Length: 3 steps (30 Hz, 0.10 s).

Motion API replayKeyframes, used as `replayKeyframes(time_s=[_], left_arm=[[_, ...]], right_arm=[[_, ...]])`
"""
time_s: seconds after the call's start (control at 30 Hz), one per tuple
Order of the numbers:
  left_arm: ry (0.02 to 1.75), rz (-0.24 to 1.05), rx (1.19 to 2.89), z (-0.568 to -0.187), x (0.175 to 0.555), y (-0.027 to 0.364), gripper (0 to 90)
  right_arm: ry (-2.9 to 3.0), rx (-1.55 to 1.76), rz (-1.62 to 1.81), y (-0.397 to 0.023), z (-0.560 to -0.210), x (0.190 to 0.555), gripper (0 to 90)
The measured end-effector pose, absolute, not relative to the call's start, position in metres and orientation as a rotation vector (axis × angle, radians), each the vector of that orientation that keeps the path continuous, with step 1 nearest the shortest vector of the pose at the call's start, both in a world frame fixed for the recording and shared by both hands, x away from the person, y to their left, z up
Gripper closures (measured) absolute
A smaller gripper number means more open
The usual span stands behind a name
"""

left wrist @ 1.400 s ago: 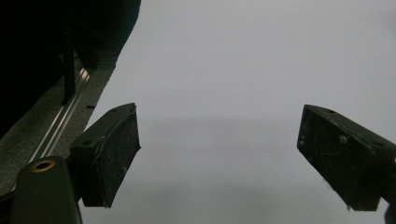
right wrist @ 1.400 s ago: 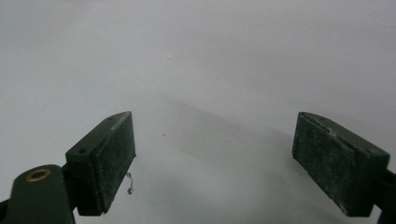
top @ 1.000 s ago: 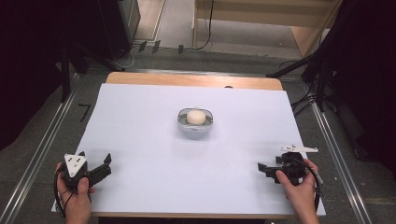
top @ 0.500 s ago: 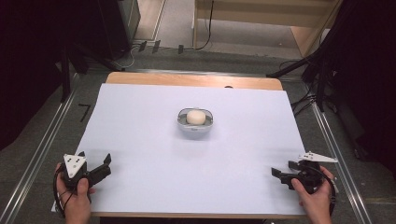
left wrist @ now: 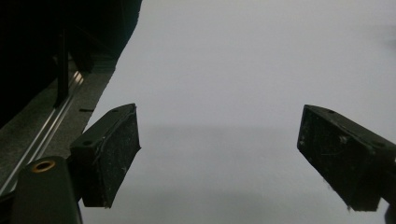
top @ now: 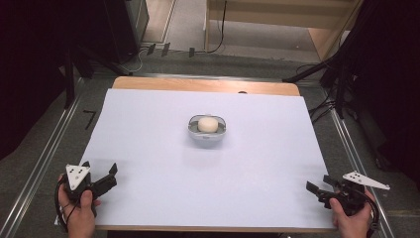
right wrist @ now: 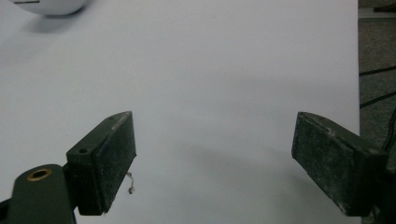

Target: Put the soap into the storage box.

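Your right gripper (top: pixel 317 192) has slid back to the table's (top: pixel 148 129) near corner, jaws wide and empty like your left gripper (top: pixel 106 174); bowl (top: pixel 207 137) with ball (top: pixel 208 124) sits well ahead, between them, untouched

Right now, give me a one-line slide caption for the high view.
Two open grippers, left gripper and right gripper, wait at the near corners of a white table; a bowl holding a pale ball sits mid-table.

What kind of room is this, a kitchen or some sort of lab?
Probably a lab or recording studio, not a kitchen: the table is bare white, black curtains hang at both sides, and cables trail over the floor behind.
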<state>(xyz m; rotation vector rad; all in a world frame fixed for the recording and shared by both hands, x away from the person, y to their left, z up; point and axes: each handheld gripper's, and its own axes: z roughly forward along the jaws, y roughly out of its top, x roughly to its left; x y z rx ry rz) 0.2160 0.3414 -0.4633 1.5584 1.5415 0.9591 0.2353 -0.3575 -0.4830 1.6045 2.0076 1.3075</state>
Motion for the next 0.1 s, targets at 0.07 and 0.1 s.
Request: replayKeyframes(time_s=[0.07,0.1], left_arm=[[1.548,0.952,1.558,-0.4630,0.2162,0.3418,14.0],[1.548,0.947,1.559,-0.4631,0.2167,0.3424,14.0]], right_arm=[[2.009,1.605,1.306,-0.3571,-0.4842,0.2355,14.6],[2.014,1.600,1.293,-0.3560,-0.4841,0.2354,14.8]])
